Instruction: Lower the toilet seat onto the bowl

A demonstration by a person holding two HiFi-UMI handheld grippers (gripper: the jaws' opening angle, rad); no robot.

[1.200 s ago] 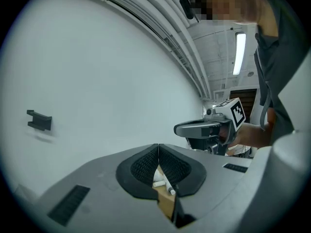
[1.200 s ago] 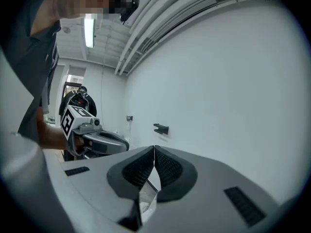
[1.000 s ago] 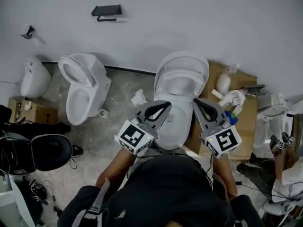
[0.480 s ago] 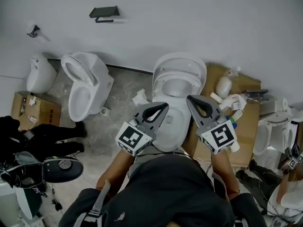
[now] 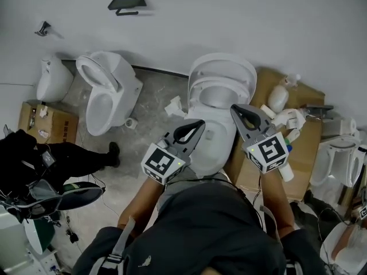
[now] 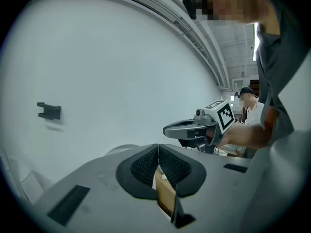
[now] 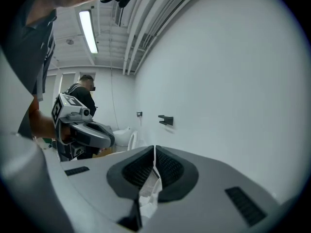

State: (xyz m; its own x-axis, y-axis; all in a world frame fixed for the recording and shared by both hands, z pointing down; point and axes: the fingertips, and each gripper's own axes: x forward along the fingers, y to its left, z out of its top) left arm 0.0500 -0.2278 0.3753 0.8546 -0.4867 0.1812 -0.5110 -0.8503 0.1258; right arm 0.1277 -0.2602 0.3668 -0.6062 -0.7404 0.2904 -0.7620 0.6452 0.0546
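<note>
— How are your tongs set?
— Both are pinched shut on nothing. My left gripper point(image 5: 198, 127) hangs over the near left edge of the toilet bowl point(image 5: 215, 137), and my right gripper point(image 5: 236, 110) over its near right edge. The grippers and my chest cover the bowl's front.
— And the seat?
— The toilet seat point(image 5: 204, 99) is raised at the back of the bowl, in front of the lid point(image 5: 226, 65). I cannot tell whether they touch.
— Around it?
— Crumpled paper point(image 5: 175, 106) lies just left of the bowl, a paper roll point(image 5: 132, 122) further left, then a second toilet point(image 5: 109, 93). To the bowl's right, flat cardboard point(image 5: 304, 136) carries a spray bottle point(image 5: 279, 98). A black bracket point(image 5: 127, 3) sits on the wall, far to the left.
</note>
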